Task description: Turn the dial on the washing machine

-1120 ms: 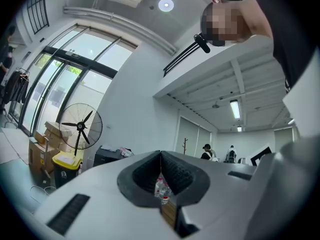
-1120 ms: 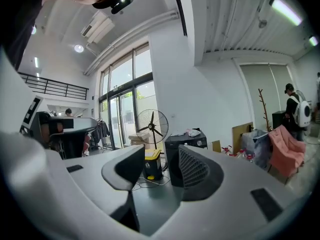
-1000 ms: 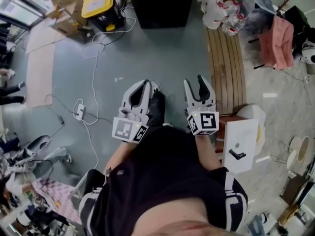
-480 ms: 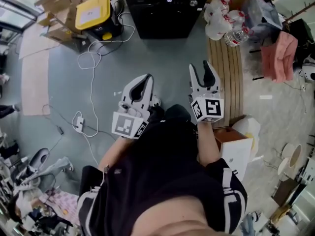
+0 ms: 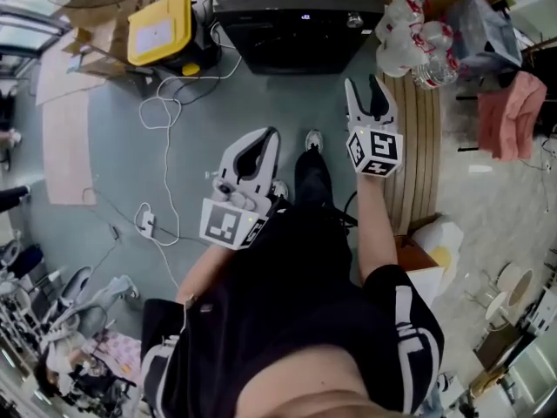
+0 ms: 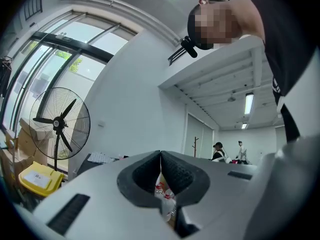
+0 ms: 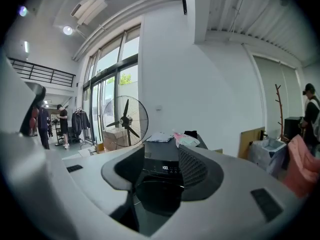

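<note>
The right hand-held gripper (image 5: 365, 94), jaws apart and empty, points toward 12 o'clock, probably readied for the dial (image 5: 353, 21) on the dark washing machine (image 5: 296, 33), well apart ahead. At its 8 o'clock the left hand-held gripper (image 5: 259, 146) hangs with its jaws together, seemingly unneeded.

Ahead: washing machine (image 5: 296, 20) | left of it: bin (image 5: 161, 29) | right of it: bottles (image 5: 409, 46) at far end of bench (image 5: 416, 146)

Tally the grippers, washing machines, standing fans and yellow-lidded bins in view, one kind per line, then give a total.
Grippers: 2 (left gripper, right gripper)
Washing machine: 1
Standing fan: 1
Yellow-lidded bin: 1
Total: 5
</note>
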{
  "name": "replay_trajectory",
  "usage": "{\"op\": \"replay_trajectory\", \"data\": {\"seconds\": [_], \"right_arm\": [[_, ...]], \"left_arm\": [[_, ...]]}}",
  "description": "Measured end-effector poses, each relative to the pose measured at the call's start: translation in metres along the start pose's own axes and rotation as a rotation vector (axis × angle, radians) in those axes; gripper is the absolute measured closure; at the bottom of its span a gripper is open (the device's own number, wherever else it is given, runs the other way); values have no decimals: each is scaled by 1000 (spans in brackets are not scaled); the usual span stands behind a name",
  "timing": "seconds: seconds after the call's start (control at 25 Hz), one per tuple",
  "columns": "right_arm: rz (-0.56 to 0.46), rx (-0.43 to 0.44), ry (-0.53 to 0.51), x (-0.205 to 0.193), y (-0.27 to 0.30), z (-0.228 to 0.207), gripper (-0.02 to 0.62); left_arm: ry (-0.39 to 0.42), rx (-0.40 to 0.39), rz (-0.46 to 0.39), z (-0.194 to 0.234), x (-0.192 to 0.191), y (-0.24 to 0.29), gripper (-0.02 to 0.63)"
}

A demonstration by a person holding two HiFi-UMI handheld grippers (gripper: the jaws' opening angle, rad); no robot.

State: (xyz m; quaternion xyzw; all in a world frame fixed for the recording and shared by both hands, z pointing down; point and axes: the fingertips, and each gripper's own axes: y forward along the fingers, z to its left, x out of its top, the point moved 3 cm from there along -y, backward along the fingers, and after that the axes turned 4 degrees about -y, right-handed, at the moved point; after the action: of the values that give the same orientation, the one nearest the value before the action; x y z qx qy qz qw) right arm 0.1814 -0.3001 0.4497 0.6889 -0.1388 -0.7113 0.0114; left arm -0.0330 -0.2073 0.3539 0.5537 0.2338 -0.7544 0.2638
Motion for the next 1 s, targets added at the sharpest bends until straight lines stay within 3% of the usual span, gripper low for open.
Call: {"op": "replay_trajectory", "data": {"seconds": [0.2, 0.44, 0.68, 1.0], "right_arm": [[100, 13, -9, -40, 136, -69, 356], [252, 2, 21, -131, 271, -146, 328], [377, -31, 21, -214, 339, -188, 293], [420, -32, -5, -258, 378, -205, 290]], "left_arm": [[-9, 34, 34, 42, -21, 109, 584], [-42, 69, 52, 85, -63, 222, 584], [-82, 119, 68, 113, -102, 275, 584], [-110, 145, 88, 129, -135, 300, 584]]}}
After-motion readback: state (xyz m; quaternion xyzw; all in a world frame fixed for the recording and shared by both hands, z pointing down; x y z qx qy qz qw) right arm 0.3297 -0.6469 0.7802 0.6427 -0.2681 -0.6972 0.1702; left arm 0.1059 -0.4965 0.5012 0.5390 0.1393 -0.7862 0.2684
